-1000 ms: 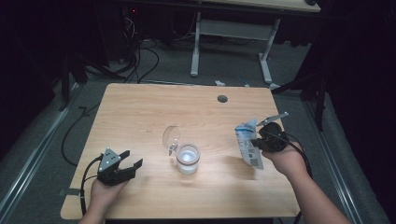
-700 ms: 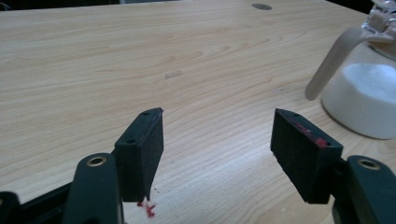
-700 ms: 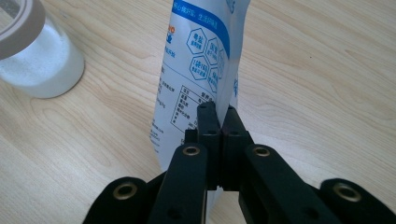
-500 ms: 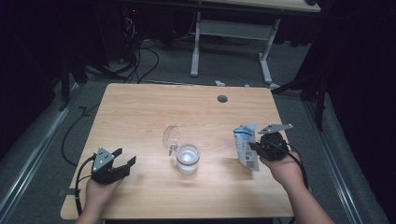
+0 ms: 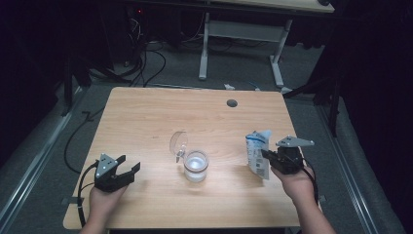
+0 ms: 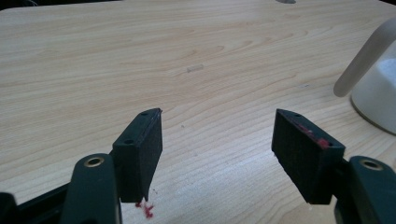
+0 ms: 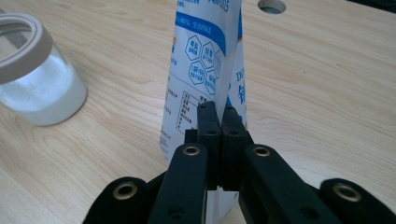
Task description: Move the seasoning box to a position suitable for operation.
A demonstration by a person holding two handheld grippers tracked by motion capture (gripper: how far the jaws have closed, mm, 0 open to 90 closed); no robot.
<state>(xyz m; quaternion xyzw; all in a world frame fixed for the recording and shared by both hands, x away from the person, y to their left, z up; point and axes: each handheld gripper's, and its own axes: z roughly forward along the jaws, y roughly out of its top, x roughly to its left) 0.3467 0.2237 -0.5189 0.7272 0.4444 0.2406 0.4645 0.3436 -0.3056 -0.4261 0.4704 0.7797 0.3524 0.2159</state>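
A blue and white pouch (image 5: 256, 152) stands upright at the table's right side, and my right gripper (image 5: 267, 160) is shut on its edge. In the right gripper view the pouch (image 7: 205, 60) rises between the closed jaws of the right gripper (image 7: 218, 112). A glass jar (image 5: 196, 165) with white powder sits mid-table, its hinged lid (image 5: 178, 143) swung open to the left. The jar (image 7: 32, 74) also appears left in the right gripper view. My left gripper (image 5: 130, 171) rests open near the front left, with nothing between its pads (image 6: 140, 149). The jar (image 6: 378, 88) edges in at right there.
A round cable hole (image 5: 232, 103) is cut in the wooden table (image 5: 146, 117) near its far edge. Cables and the white legs of another desk (image 5: 204, 44) lie on the floor beyond. Red crumbs (image 6: 145, 209) lie under the left jaw.
The right gripper with the pouch has drawn slightly back toward the front edge and the pouch stands more upright. The left gripper has slid a little toward the front left.
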